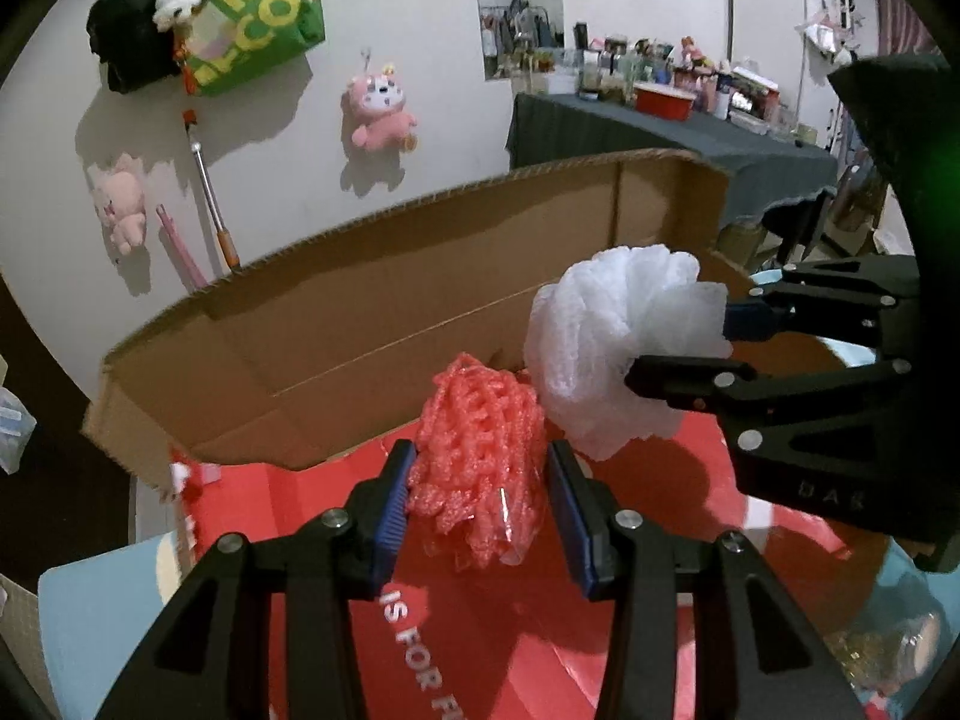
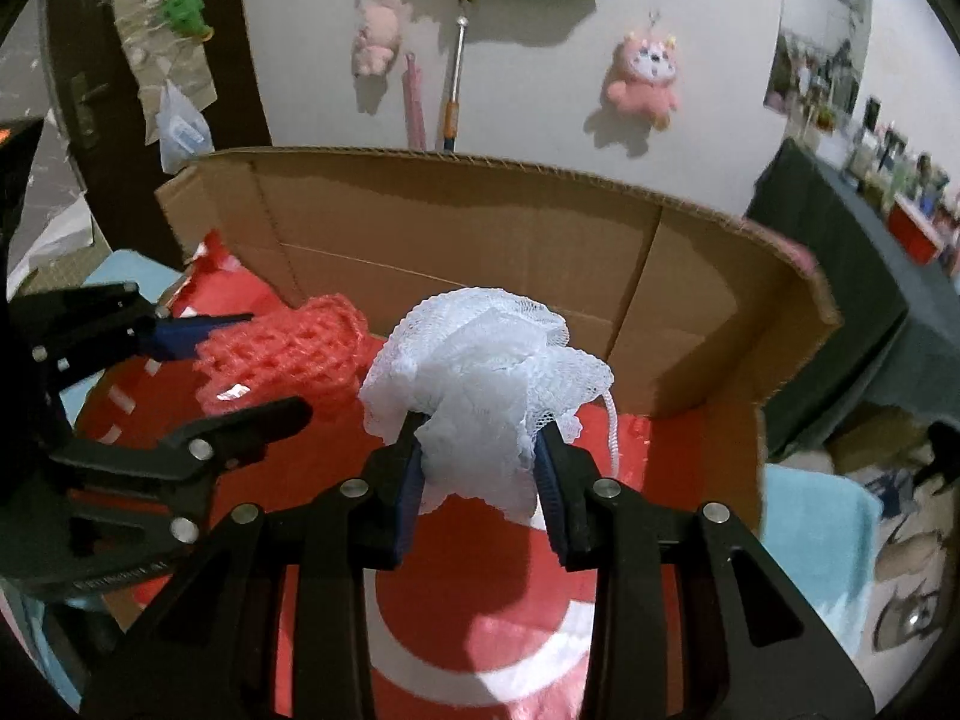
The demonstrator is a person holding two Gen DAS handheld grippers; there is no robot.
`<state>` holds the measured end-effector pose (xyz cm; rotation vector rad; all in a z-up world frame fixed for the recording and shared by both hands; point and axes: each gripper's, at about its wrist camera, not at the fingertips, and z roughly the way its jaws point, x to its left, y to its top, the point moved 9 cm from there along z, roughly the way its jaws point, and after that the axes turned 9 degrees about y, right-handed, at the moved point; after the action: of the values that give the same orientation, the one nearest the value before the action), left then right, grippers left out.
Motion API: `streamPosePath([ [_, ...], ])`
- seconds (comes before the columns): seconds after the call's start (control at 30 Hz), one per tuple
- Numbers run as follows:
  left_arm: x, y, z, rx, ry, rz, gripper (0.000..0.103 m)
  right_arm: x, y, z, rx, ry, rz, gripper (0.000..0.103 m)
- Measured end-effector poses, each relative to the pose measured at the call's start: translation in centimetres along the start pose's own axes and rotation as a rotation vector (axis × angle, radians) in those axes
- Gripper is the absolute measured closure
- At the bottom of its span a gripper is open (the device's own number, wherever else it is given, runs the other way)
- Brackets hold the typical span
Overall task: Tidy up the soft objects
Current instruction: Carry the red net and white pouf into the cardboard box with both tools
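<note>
The left gripper was closed on a salmon-red foam net sleeve, a soft tube of open mesh with a piece of clear film on it, pressed between the blue ribbed pads. The right gripper was clamped on a white mesh bath puff, a ruffled ball of fine netting with a white cord hanging at its 4 o'clock side. In the left wrist view the puff was at 1 o'clock from the sleeve, touching it. Both were held above a glossy red sheet with white letters "IS FOR F", the rest cut off. Behind them stood a brown corrugated cardboard box, open. At 11 o'clock on the wall hung a green bag reading "MEC" and "CO".
</note>
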<state>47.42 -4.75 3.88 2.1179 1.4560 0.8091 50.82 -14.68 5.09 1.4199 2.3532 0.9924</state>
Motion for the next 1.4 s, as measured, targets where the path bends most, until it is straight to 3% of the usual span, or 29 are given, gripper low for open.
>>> streamPosePath([
  [0.2,0.2,-0.5,2.9,0.044,0.003,-0.023,0.056,-1.2,-0.3,2.5,0.04,-0.016,0.017,0.069],
  [0.33,0.4,-1.3,4.3,0.075,0.016,-0.031,0.054,-1.3,-0.9,3.5,0.064,-0.01,0.027,0.063],
  [0.73,0.2,-1.4,4.3,0.076,0.021,-0.036,0.051,-1.5,-2.3,3.7,0.095,0.008,0.069,0.05],
  [1.17,1.1,-1.8,3.7,0.082,0.029,-0.057,0.031,-2.9,-2.0,3.4,0.093,0.008,0.11,0.039],
  [1.4,1.5,-1.6,1.6,0.056,0.027,-0.081,0.024,-3.0,-2.0,2.4,0.099,-0.013,0.124,0.032],
])
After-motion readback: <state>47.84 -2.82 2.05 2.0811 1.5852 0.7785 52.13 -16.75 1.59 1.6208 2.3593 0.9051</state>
